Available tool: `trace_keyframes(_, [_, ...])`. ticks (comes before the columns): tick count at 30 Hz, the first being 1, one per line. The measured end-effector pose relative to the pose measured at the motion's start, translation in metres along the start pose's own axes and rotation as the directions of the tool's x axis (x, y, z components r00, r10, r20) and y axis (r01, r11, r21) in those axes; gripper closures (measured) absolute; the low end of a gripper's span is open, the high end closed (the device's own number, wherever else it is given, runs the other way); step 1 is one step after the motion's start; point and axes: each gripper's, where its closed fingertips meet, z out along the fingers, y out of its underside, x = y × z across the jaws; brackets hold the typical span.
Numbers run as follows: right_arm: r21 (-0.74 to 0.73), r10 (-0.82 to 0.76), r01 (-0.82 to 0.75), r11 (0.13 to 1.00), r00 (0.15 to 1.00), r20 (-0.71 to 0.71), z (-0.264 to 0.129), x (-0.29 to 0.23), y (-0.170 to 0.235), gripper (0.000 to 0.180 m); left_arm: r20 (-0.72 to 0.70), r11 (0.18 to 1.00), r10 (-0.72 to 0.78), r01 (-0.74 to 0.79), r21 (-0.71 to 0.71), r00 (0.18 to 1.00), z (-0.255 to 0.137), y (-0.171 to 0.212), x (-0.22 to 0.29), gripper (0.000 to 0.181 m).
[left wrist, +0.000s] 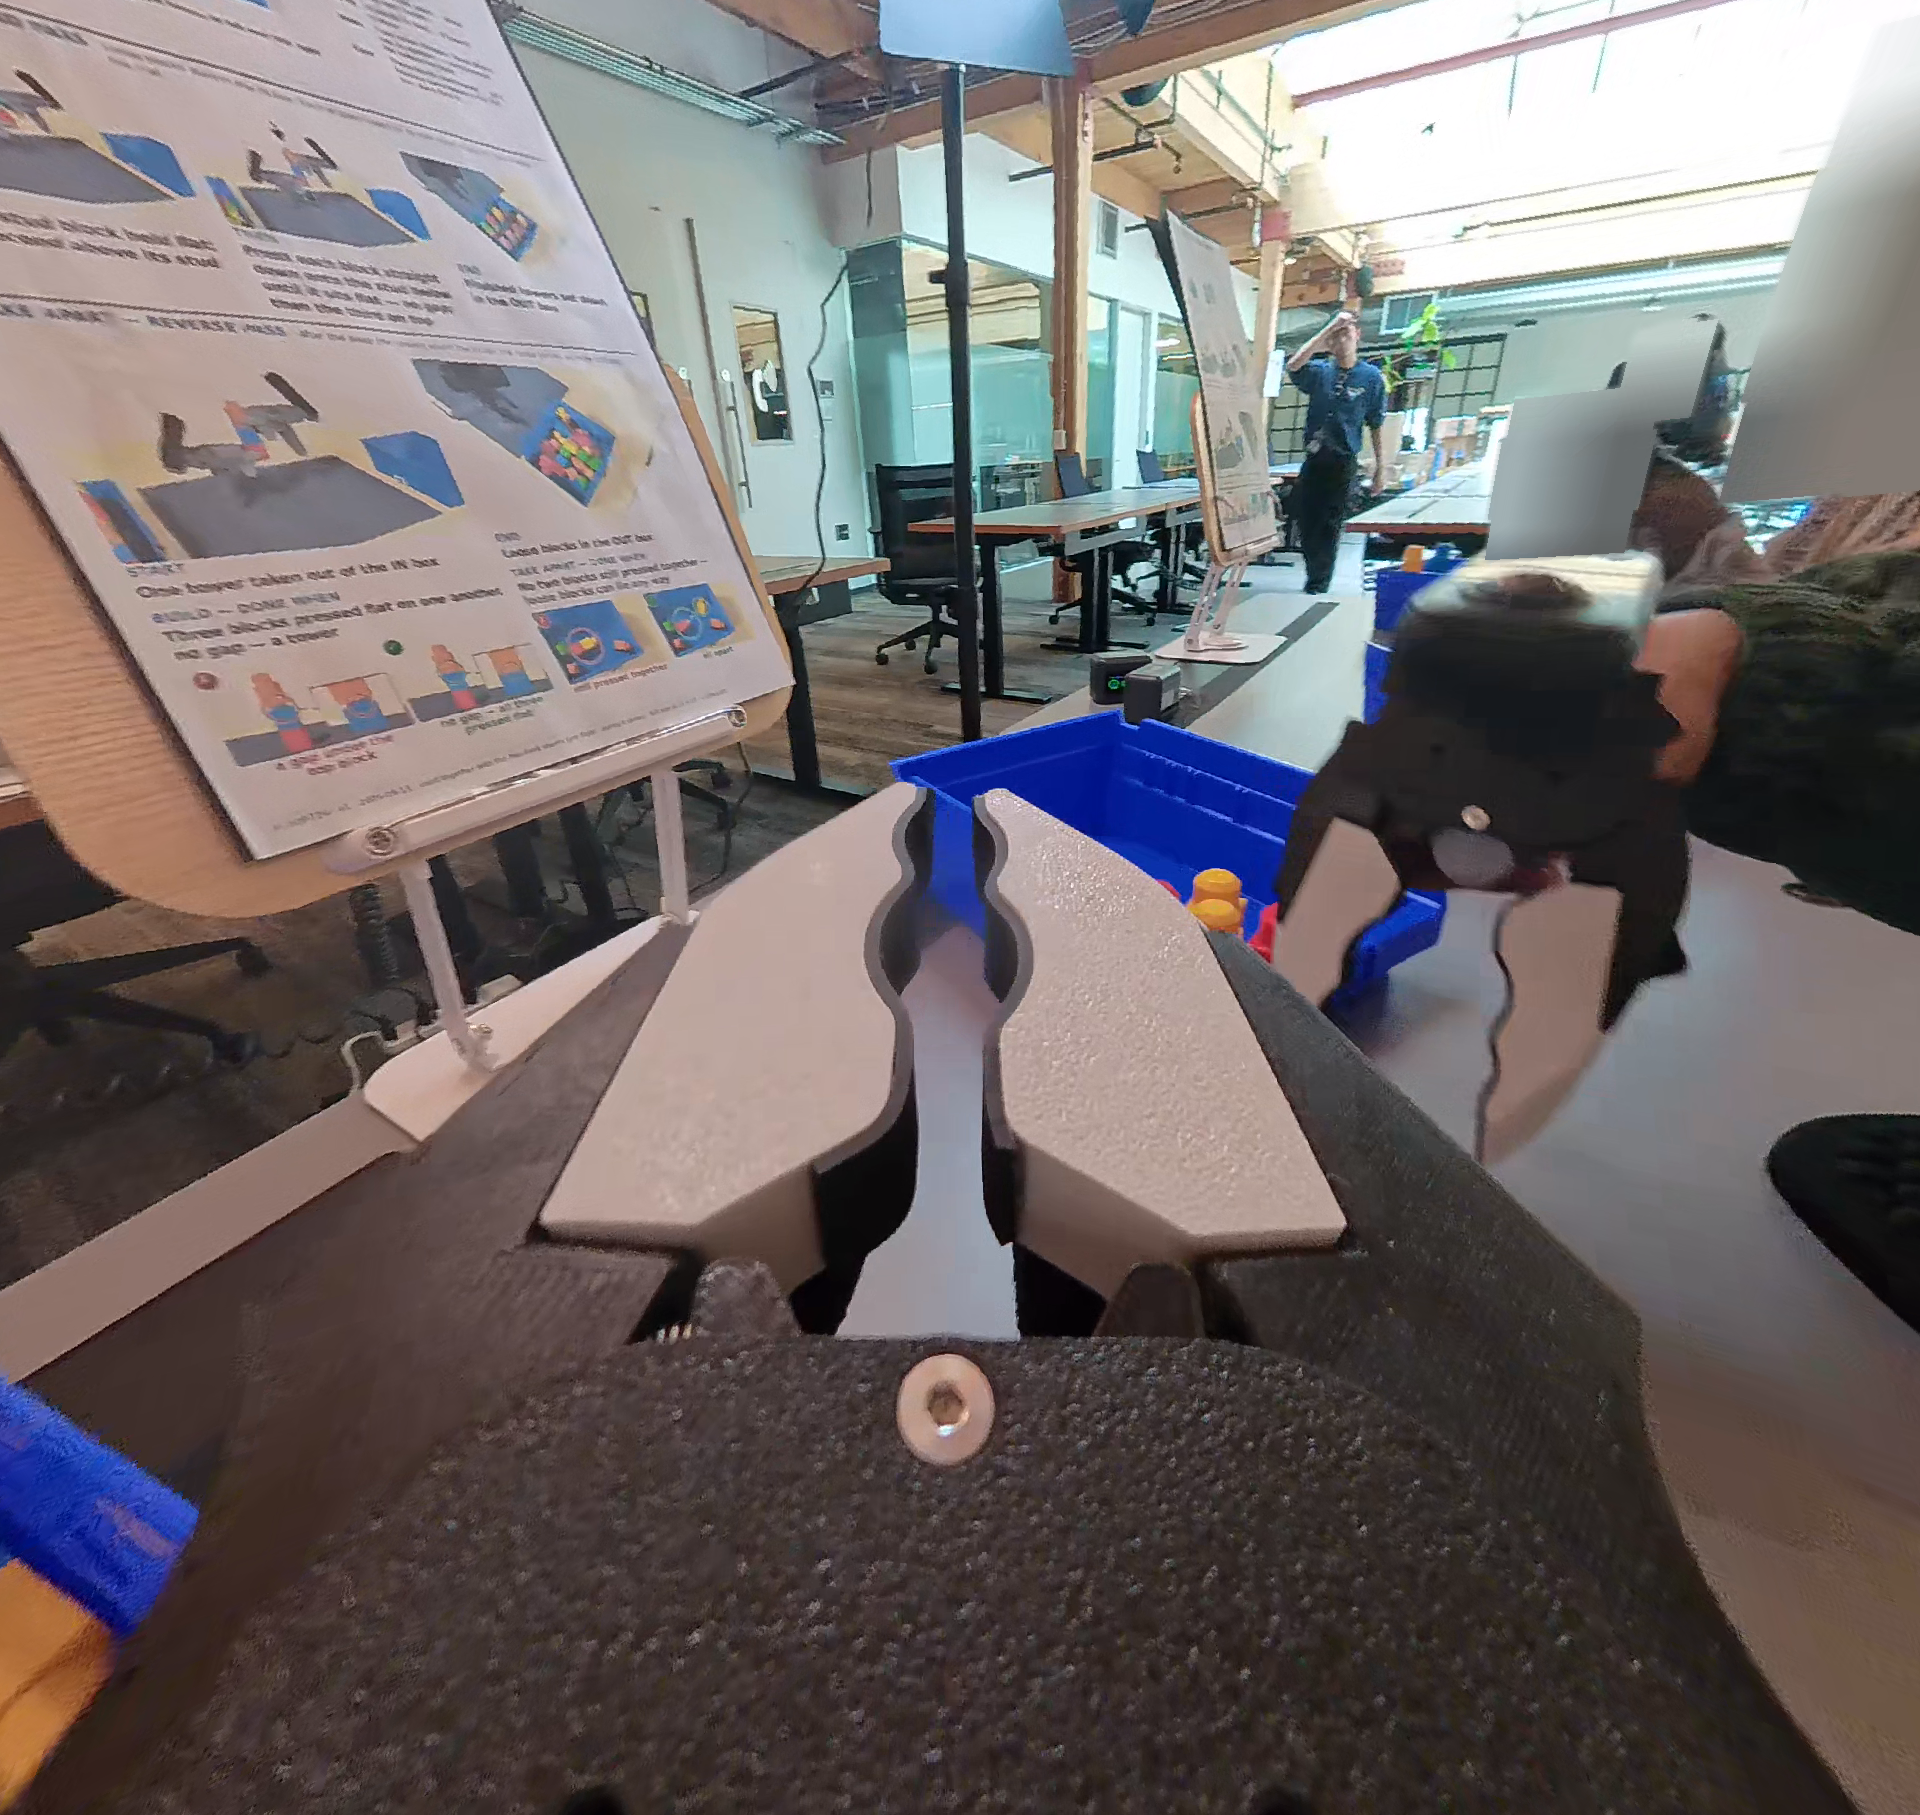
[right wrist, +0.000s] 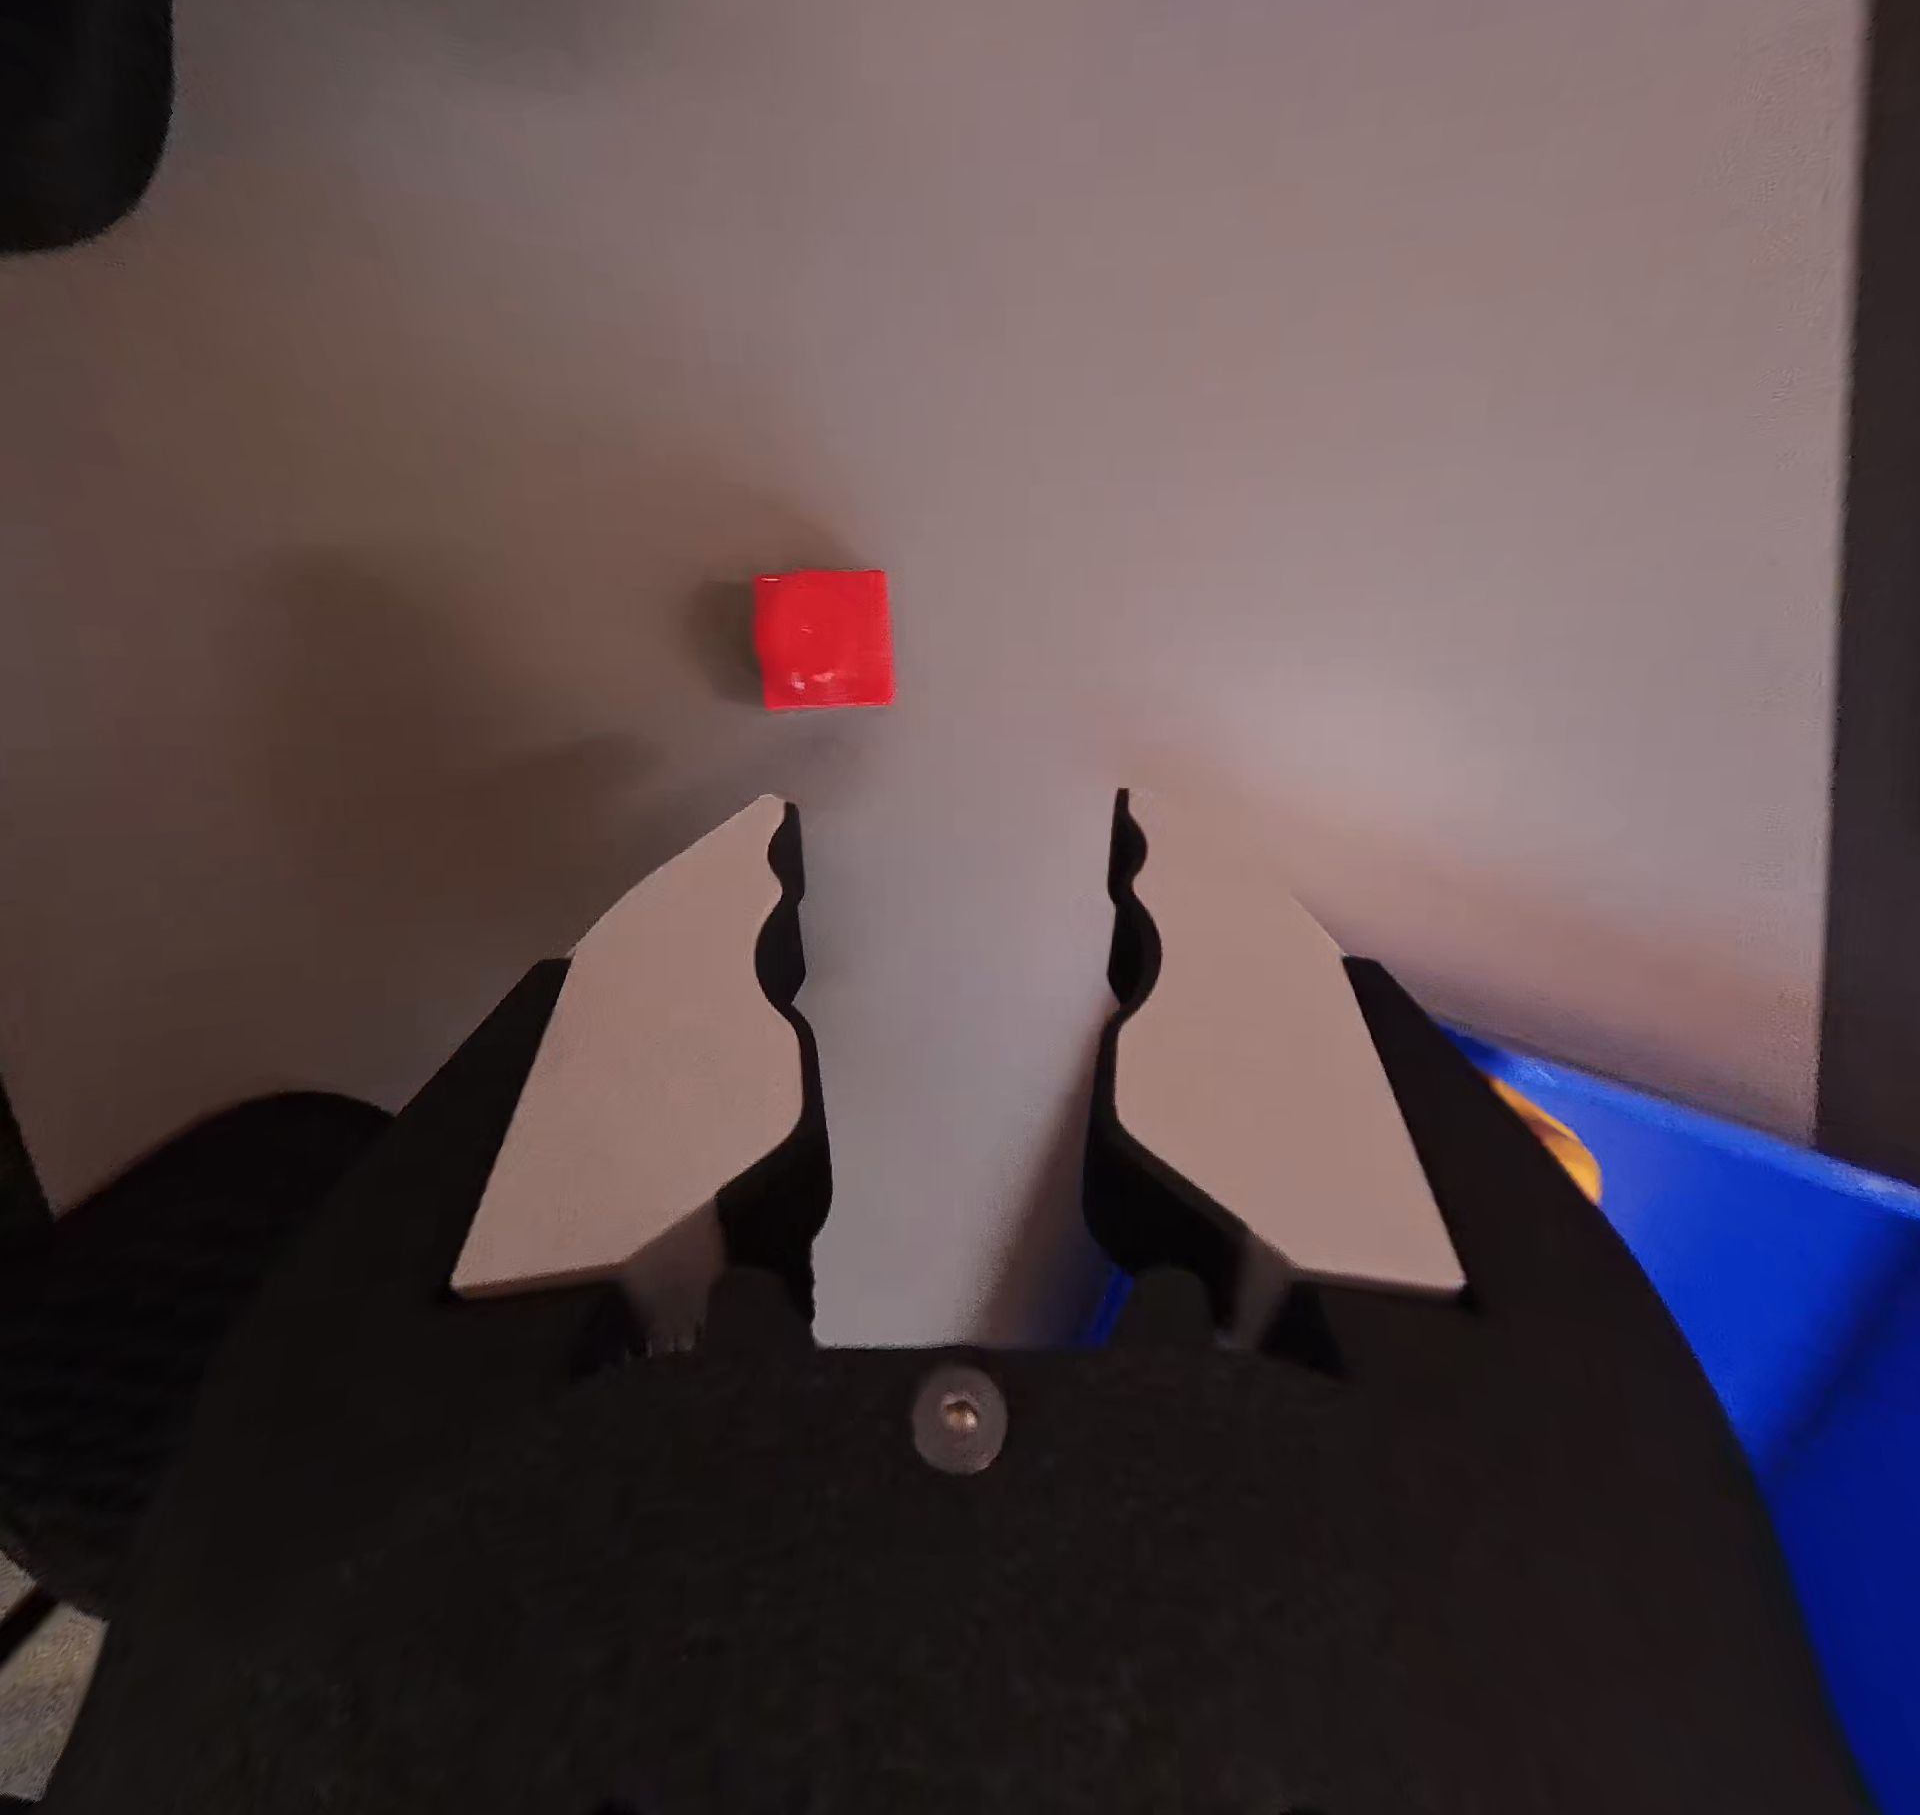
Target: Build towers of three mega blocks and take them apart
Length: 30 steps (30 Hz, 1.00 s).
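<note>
Left gripper (left wrist: 951, 830) fingers nearly closed, empty. Right gripper (right wrist: 951, 799) fingers apart, empty; red block (right wrist: 823, 639) on bench (right wrist: 1351, 415) at 11 o'clock. Blue bin (left wrist: 1127, 794) holding orange block (left wrist: 1218, 895).

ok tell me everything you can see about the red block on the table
The red block is a small, square, glossy plastic piece with a single round stud facing the right wrist camera, so it appears to sit upright. It rests alone on the pale grey table, casting a soft shadow to its left. Nothing else touches it. It lies ahead of the right gripper, nearer the left of its two fingers, which stand apart and hold nothing.
</note>
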Motion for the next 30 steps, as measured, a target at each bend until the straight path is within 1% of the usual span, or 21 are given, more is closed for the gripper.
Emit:
trace_keyframes(4, [-0.051, -0.040, 0.042, 0.998, 0.998, 0.044, 0.029, -0.017, 0.002, 0.122, 0.085, 1.000, 0.024, -0.025, 0.012, 0.996, -0.007, -0.005, -0.014, 0.178])
trace_keyframes(8, [-0.027, -0.049, 0.052, 0.998, 0.993, 0.107, 0.048, -0.031, -0.007, 0.123, 0.159, 0.999, 0.048, -0.050, 0.011, 0.986, -0.013, -0.006, -0.027, 0.180])
trace_keyframes(9, [-0.019, -0.057, 0.059, 0.998, 0.992, 0.110, 0.051, -0.033, -0.009, 0.127, 0.166, 0.998, 0.055, -0.057, 0.008, 0.985, -0.014, -0.006, -0.028, 0.180])
trace_keyframes(11, [-0.005, -0.073, 0.073, 0.997, 0.993, 0.091, 0.056, -0.034, -0.015, 0.151, 0.171, 0.997, 0.071, -0.071, -0.002, 0.983, -0.014, -0.005, -0.028, 0.180])
trace_keyframes(12, [-0.002, -0.080, 0.080, 0.997, 0.994, 0.079, 0.055, -0.033, -0.016, 0.151, 0.172, 0.997, 0.080, -0.079, -0.011, 0.982, -0.013, -0.004, -0.028, 0.180])
trace_keyframes(15, [0.034, -0.078, 0.076, 0.997, 0.995, 0.064, 0.027, -0.025, -0.021, 0.151, 0.180, 0.995, 0.099, -0.092, -0.044, 0.979, -0.012, 0.002, -0.029, 0.180])
trace_keyframes(16, [0.049, -0.061, 0.059, 0.997, 0.997, 0.039, 0.011, -0.016, -0.021, 0.151, 0.188, 0.995, 0.098, -0.090, -0.052, 0.977, -0.011, 0.004, -0.031, 0.180])
trace_keyframes(18, [0.045, -0.020, 0.023, 0.999, 0.998, -0.065, -0.022, 0.014, -0.012, 0.151, 0.205, 0.995, 0.094, -0.084, -0.059, 0.974, -0.011, 0.007, -0.034, 0.181])
trace_keyframes(20, [0.005, 0.049, -0.049, 0.999, 0.978, -0.201, -0.057, 0.052, 0.012, 0.151, 0.238, 0.995, 0.093, -0.080, -0.063, 0.967, -0.012, 0.008, -0.039, 0.181])
trace_keyframes(22, [-0.047, 0.156, -0.183, 0.982, 0.925, -0.346, -0.090, 0.095, 0.053, 0.151, 0.271, 0.995, 0.089, -0.073, -0.066, 0.959, -0.013, 0.010, -0.044, 0.181])
trace_keyframes(24, [-0.066, 0.310, -0.372, 0.926, 0.847, -0.432, -0.113, 0.127, 0.103, 0.151, 0.293, 0.996, 0.080, -0.064, -0.064, 0.953, -0.014, 0.011, -0.049, 0.181])
trace_keyframes(25, [-0.071, 0.394, -0.477, 0.876, 0.793, -0.465, -0.119, 0.138, 0.129, 0.151, 0.305, 0.996, 0.076, -0.059, -0.065, 0.949, -0.014, 0.012, -0.051, 0.181])
trace_keyframes(27, [-0.092, 0.522, -0.634, 0.768, 0.702, -0.484, -0.118, 0.144, 0.174, 0.151, 0.315, 0.996, 0.072, -0.053, -0.068, 0.946, -0.014, 0.014, -0.054, 0.181])
trace_keyframes(28, [-0.107, 0.559, -0.675, 0.730, 0.680, -0.475, -0.111, 0.142, 0.188, 0.151, 0.316, 0.996, 0.071, -0.051, -0.070, 0.946, -0.014, 0.016, -0.054, 0.181])
trace_keyframes(30, [-0.142, 0.584, -0.694, 0.706, 0.684, -0.437, -0.094, 0.134, 0.203, 0.151, 0.318, 0.996, 0.070, -0.048, -0.078, 0.946, -0.014, 0.019, -0.056, 0.181])
